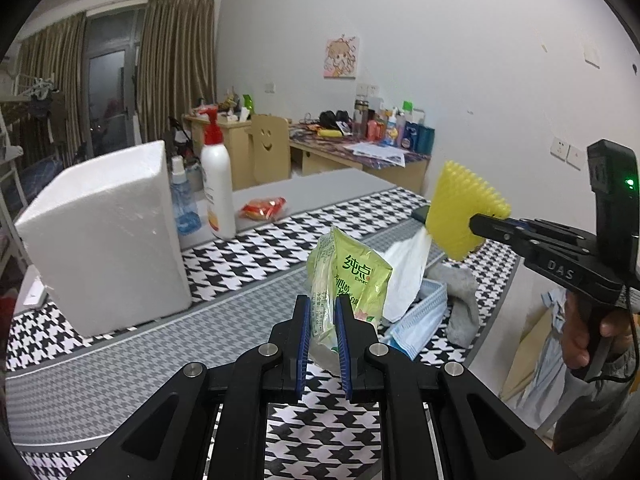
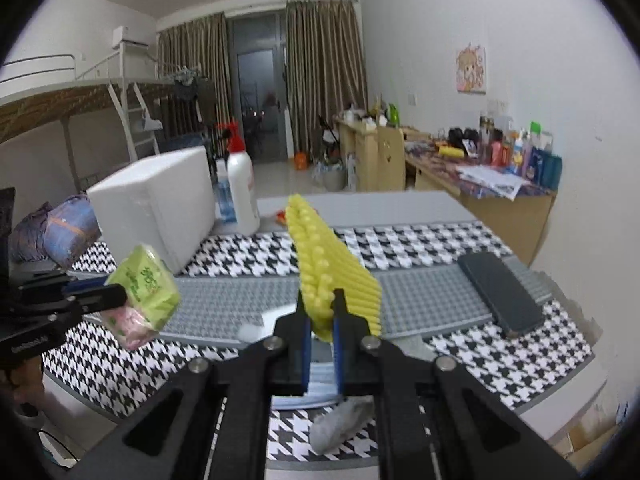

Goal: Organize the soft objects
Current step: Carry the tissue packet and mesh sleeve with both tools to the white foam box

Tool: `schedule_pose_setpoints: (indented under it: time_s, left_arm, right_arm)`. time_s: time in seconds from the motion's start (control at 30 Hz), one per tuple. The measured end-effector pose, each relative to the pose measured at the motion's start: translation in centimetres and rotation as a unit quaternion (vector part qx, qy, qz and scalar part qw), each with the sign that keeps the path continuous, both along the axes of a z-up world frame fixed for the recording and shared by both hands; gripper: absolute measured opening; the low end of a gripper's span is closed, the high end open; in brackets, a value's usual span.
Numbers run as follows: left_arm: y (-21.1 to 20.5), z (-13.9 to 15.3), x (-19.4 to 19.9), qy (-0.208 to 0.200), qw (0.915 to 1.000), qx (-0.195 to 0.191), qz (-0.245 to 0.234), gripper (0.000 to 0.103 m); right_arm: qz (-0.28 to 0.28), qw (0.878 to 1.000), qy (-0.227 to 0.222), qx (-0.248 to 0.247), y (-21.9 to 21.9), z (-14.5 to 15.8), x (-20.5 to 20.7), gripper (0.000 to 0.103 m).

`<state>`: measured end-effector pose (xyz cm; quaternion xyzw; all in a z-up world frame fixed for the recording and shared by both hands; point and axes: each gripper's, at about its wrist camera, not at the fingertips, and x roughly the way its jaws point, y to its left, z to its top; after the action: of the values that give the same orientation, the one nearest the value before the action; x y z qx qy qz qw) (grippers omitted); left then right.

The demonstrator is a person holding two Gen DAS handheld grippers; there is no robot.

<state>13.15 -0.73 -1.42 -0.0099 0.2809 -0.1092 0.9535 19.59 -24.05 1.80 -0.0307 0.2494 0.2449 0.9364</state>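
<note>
My left gripper [image 1: 323, 312] is shut on a green tissue pack [image 1: 352, 276] and holds it up above the houndstooth table mat [image 1: 256, 256]. The pack also shows at the left of the right wrist view [image 2: 146, 284]. My right gripper [image 2: 320, 312] is shut on a yellow ribbed foam sponge [image 2: 324, 264] held in the air; it also shows in the left wrist view [image 1: 460, 208]. Below lie a light-blue basket [image 1: 434, 294], a blue face mask [image 1: 416, 328], a white cloth [image 1: 408, 272] and a grey sock [image 1: 464, 300].
A white foam box [image 1: 108, 236] stands at the left, with a white pump bottle [image 1: 218, 184] and a blue spray bottle [image 1: 184, 200] beside it. A red snack packet [image 1: 264, 208] lies behind. A dark phone [image 2: 500, 292] lies on the mat at right.
</note>
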Motion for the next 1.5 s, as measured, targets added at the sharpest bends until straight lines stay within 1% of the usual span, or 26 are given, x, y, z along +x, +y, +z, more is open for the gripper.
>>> schedule_pose_setpoints:
  time_s: [0.17, 0.4, 0.63, 0.83, 0.97, 1.23, 1.5]
  left_arm:
    - [0.6, 1.0, -0.3, -0.016, 0.9998, 0.000, 0.015, 0.014]
    - [1.4, 2.4, -0.7, -0.033, 0.9988, 0.007, 0.037, 0.014]
    - [2.2, 3.9, -1.4, -0.052, 0.9963, 0.024, 0.064, 0.014]
    - [3.3, 5.4, -1.9, -0.064, 0.9935, 0.030, 0.090, 0.014]
    - [4.1, 6.3, -1.9, -0.069, 0.9921, 0.035, 0.099, 0.014]
    - [5.0, 8.4, -2.1, -0.095, 0.9883, 0.043, 0.112, 0.014]
    - [5.9, 9.1, -1.6, -0.106, 0.9850, 0.045, 0.128, 0.014]
  right_arm:
    - [0.006, 1.000, -0.018, 0.008, 0.4, 1.4, -0.4, 0.011]
    - [0.017, 0.999, -0.033, 0.025, 0.7, 2.4, -0.8, 0.011]
    - [0.041, 0.998, -0.043, 0.035, 2.1, 3.4, -1.0, 0.011]
    - [0.062, 0.996, -0.051, 0.045, 3.5, 4.4, -1.0, 0.011]
    - [0.075, 0.995, -0.045, 0.055, 4.3, 5.0, -0.9, 0.011]
    - [0.089, 0.992, -0.062, 0.059, 5.9, 6.4, -1.0, 0.012]
    - [0.084, 0.992, -0.075, 0.049, 7.7, 7.1, -0.4, 0.012]
